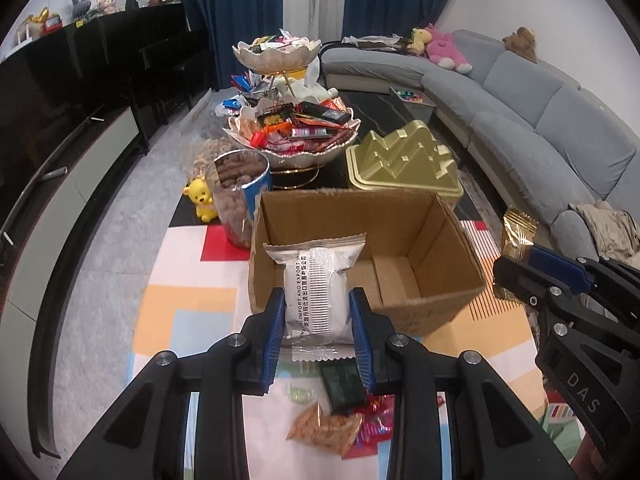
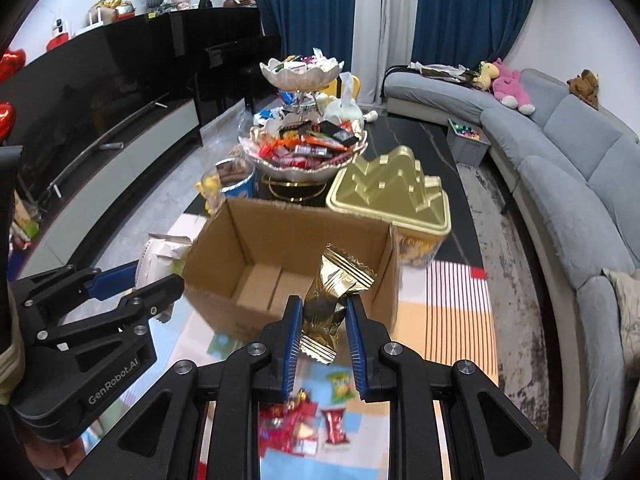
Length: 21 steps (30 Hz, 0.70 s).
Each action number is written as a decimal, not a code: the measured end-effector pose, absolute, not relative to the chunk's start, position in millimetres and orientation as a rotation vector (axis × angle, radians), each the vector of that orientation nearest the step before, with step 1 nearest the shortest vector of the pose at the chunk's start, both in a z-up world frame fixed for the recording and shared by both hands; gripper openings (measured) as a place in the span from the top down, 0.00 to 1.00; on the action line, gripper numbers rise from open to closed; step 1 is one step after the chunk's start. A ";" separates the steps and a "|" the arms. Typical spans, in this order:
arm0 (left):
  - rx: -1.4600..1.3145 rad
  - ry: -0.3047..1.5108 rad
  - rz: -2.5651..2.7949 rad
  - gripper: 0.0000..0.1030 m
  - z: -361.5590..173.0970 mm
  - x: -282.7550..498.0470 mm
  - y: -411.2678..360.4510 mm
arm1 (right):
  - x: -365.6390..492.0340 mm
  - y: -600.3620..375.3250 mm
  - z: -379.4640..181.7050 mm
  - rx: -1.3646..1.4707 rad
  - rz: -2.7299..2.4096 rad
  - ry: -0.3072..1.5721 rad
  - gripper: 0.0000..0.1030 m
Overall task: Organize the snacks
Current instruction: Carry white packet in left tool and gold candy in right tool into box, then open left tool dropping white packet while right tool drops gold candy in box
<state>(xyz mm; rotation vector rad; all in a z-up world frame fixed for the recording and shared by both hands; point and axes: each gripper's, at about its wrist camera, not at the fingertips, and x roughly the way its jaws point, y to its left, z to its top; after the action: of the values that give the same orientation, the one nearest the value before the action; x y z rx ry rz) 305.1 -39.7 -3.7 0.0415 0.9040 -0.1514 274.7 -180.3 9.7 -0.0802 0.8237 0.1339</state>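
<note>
My left gripper (image 1: pixel 318 300) is shut on a white snack packet (image 1: pixel 316 292), held upright just in front of the open cardboard box (image 1: pixel 460 248). My right gripper (image 2: pixel 323 306) is shut on a crinkled gold snack packet (image 2: pixel 336 288), raised over the near edge of the same cardboard box (image 2: pixel 224 236). Each gripper shows in the other's view: the right gripper (image 1: pixel 516 276) with its gold packet (image 1: pixel 518 234) at the box's right, the left gripper (image 2: pixel 152 276) with the white packet (image 2: pixel 160 258) at the box's left. The box's floor looks bare. Loose snacks (image 1: pixel 336 424) lie on the patterned mat below.
Behind the box stand a two-tier dish (image 1: pixel 296 132) piled with snacks, a gold mountain-shaped tin (image 1: pixel 404 160), a clear jar of brown snacks (image 1: pixel 240 196) and a yellow bear toy (image 1: pixel 200 198). A grey sofa (image 1: pixel 540 112) curves along the right; a dark TV cabinet (image 1: pixel 60 128) runs along the left.
</note>
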 end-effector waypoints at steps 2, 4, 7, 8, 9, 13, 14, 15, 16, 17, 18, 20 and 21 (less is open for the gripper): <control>0.032 0.916 -0.149 0.69 -5.5 316.5 -38.2 | 283.2 -180.1 12.2 -0.087 0.129 0.820 0.77; 0.022 0.932 -0.147 0.69 -7.1 325.7 -37.0 | 294.0 -179.8 13.5 -0.090 0.126 0.822 0.77; 0.035 0.935 -0.145 0.69 -7.5 336.5 -39.0 | 307.1 -179.8 13.8 -0.086 0.124 0.830 0.77; 0.039 0.936 -0.147 0.69 -7.6 340.2 -40.3 | 310.0 -178.9 13.7 -0.088 0.123 0.833 0.77; 0.040 0.937 -0.149 0.69 -7.6 343.2 -40.8 | 313.7 -178.7 13.5 -0.089 0.123 0.834 0.77; 0.057 0.929 -0.152 0.69 -7.0 356.7 -44.9 | 328.0 -178.9 9.6 -0.096 0.114 0.844 0.77; 0.061 0.929 -0.153 0.69 -6.8 360.1 -45.6 | 330.5 -179.5 8.2 -0.096 0.111 0.849 0.77; 0.064 0.928 -0.154 0.69 -6.7 363.3 -46.4 | 334.7 -181.0 5.9 -0.089 0.110 0.858 0.77; 0.067 0.928 -0.157 0.69 -6.7 365.9 -46.9 | 337.6 -182.1 5.5 -0.083 0.111 0.864 0.77; 0.072 0.929 -0.158 0.69 -7.3 368.4 -47.8 | 340.8 -183.1 4.3 -0.077 0.112 0.871 0.77; 0.076 0.928 -0.162 0.68 -7.4 370.4 -48.7 | 344.1 -183.8 2.4 -0.073 0.116 0.880 0.77; 0.086 0.924 -0.172 0.68 -8.0 372.8 -50.7 | 349.1 -184.6 0.8 -0.065 0.124 0.890 0.77; 0.092 0.919 -0.167 0.67 -7.7 373.3 -51.2 | 351.0 -185.2 0.0 -0.062 0.128 0.895 0.77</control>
<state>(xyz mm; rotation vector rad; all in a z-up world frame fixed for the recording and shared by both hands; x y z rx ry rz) 373.3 -51.2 -7.7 0.0916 0.9194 -0.1670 351.0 -185.2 0.0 -0.0621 0.8950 0.1276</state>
